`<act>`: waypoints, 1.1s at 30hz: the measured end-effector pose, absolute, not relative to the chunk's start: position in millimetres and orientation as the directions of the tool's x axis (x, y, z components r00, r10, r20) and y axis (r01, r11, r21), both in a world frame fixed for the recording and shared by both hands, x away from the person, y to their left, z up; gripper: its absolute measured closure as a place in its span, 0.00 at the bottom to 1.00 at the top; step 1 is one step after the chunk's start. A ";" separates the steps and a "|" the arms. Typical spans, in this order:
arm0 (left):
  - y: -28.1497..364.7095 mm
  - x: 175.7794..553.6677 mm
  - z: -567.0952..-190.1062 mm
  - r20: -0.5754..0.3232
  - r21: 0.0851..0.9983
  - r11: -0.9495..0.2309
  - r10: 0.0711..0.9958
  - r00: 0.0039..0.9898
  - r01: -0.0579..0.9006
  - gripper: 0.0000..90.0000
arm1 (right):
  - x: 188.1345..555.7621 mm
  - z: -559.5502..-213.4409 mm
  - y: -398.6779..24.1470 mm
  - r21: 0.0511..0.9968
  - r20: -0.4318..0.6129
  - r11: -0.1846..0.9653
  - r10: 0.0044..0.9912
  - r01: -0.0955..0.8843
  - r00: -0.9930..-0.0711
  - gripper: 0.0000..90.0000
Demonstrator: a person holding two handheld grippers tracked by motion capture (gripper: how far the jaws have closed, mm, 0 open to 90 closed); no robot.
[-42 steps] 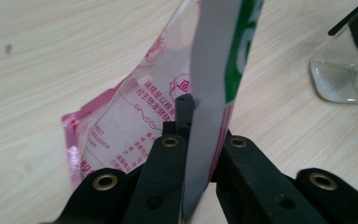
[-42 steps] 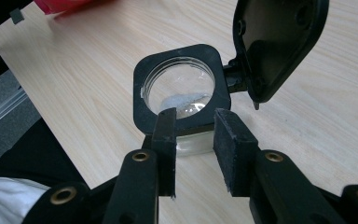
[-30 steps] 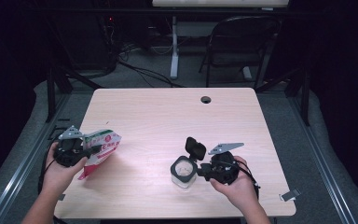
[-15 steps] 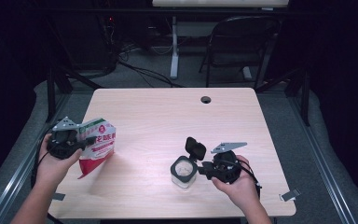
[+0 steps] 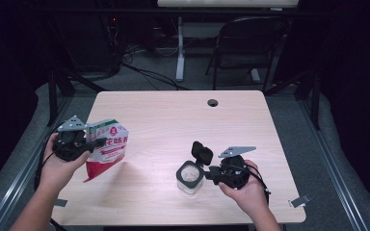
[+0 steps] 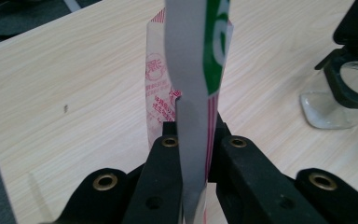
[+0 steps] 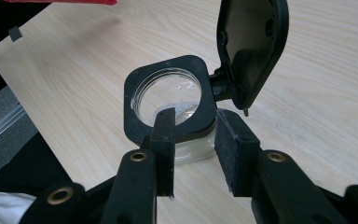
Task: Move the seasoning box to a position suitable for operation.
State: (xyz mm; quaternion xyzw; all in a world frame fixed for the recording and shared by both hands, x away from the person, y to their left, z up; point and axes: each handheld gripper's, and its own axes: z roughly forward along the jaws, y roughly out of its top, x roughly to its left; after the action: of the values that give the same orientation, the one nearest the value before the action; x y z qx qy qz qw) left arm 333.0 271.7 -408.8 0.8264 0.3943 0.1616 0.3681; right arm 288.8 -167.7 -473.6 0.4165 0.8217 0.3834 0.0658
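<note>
A white, red and green printed bag (image 5: 107, 147) hangs above the left part of the wooden table (image 5: 173, 115). My left gripper (image 5: 96, 143) is shut on its edge. In the left gripper view the bag (image 6: 158, 93) stands edge-on between the jaws of that gripper (image 6: 193, 121). A small glass jar (image 5: 190, 175) with a black collar stands near the front, its hinged black lid (image 5: 201, 152) flipped up. My right gripper (image 5: 211, 172) holds it from the right. In the right gripper view one jaw sits inside the jar's (image 7: 135, 93) mouth and the other outside the collar, below the lid (image 7: 251, 46); the gripper (image 7: 193, 130) is shut on it.
A round cable hole (image 5: 213, 102) sits near the table's far edge. A folding chair (image 5: 245, 43) and cables stand on the floor behind. A strip of tape (image 5: 300, 200) marks the front right corner. Bare tabletop lies between the bag and the jar.
The left hand has lifted the bag off the table and stood it more upright. The right gripper and the jar have stayed where they were.
</note>
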 end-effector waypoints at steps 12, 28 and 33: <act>226.0 331.1 -410.6 -0.029 0.730 -0.480 0.690 0.723 0.487 1.00 | 288.6 -472.1 -168.9 0.690 0.214 0.354 0.734 0.631 -0.645 0.76; 170.7 324.2 -421.4 -0.033 0.714 -0.558 0.576 0.817 0.423 1.00 | 288.4 -470.2 -170.7 0.699 0.205 0.354 0.734 0.622 -0.648 0.76; 160.0 321.9 -423.7 -0.038 0.716 -0.566 0.553 0.833 0.408 1.00 | 287.8 -470.0 -170.6 0.705 0.209 0.340 0.738 0.622 -0.641 0.76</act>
State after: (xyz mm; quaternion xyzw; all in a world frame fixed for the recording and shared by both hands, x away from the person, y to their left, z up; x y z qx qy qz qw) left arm 321.9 160.0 -423.7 0.8798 0.2730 0.0957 0.3773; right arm 287.8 -170.6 -470.0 0.4171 0.8154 0.3947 0.0735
